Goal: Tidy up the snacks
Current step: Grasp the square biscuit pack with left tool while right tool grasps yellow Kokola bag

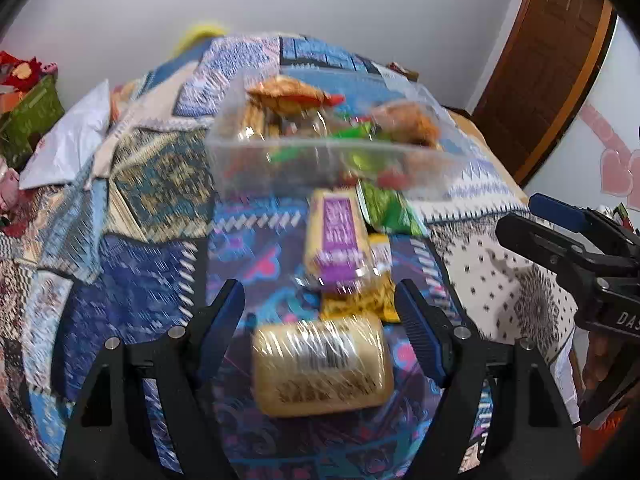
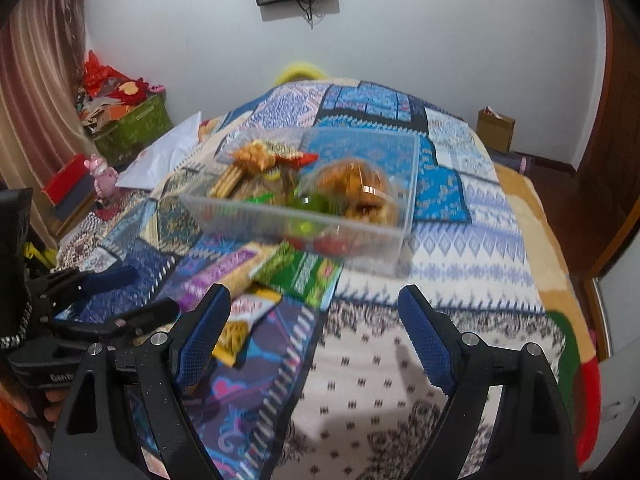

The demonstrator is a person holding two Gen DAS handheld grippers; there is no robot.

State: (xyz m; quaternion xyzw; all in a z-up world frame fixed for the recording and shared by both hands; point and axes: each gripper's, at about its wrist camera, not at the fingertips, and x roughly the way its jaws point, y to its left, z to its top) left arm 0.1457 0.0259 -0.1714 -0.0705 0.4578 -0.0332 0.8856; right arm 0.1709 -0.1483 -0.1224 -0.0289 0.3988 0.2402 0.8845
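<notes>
A: What is the left gripper (image 1: 320, 320) doing?

B: Its jaws are standing spread, gripping nothing. A golden wrapped snack with a barcode label (image 1: 322, 366) is lying on the patchwork bedspread (image 1: 140, 272) between the blue pads (image 1: 222, 326), apart from both of them.

A: And just beyond it?

B: A yellow packet (image 1: 360, 300) is lying past the golden one, with a yellow-and-purple packet (image 1: 336, 240) overlapping its far end. A green packet (image 1: 386, 208) is sitting to the right of that, its far end tucked against the clear plastic container (image 1: 280, 160).

A: What is the container holding?

B: It is sitting farther out on the bed, holding several wrapped snacks, orange, brown and green; blur is hiding the details.

A: The right gripper (image 2: 314, 320)?

B: Also gaping wide and empty, hanging over the white patterned patch (image 2: 380, 380) to the right of the loose packets. The left gripper is showing at the left edge of its view.
</notes>
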